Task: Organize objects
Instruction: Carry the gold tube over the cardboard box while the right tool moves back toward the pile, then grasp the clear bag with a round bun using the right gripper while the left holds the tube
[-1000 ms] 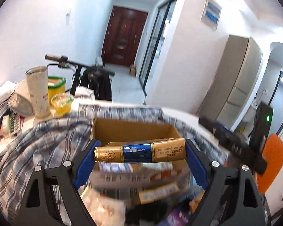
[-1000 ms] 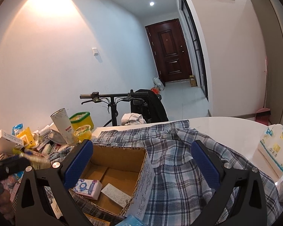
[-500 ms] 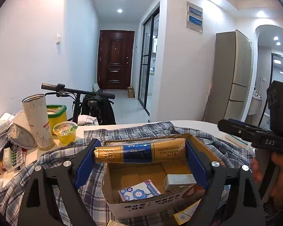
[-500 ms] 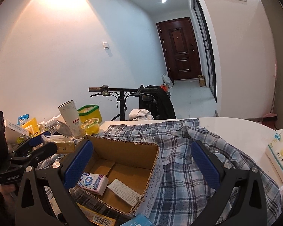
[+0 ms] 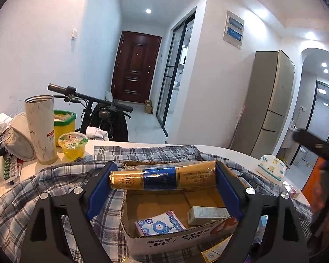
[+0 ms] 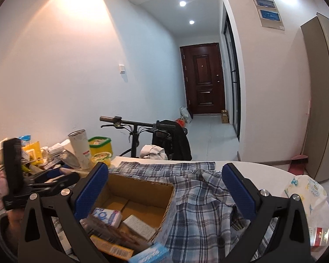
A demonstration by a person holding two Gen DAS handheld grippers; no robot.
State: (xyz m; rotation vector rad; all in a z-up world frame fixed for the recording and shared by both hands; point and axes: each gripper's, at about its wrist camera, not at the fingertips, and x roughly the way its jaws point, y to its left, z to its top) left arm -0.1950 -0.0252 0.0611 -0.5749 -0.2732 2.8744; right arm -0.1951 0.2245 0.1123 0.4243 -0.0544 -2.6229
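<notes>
A bicycle stands before the brown door.

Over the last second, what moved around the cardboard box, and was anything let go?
The left gripper carried the long gold-and-blue carton over the open brown cardboard box and lower toward it; nothing was let go. The empty right gripper rose, so the box sits lower in its view. The floral tissue pack and small white box stayed inside on the plaid cloth.
</notes>
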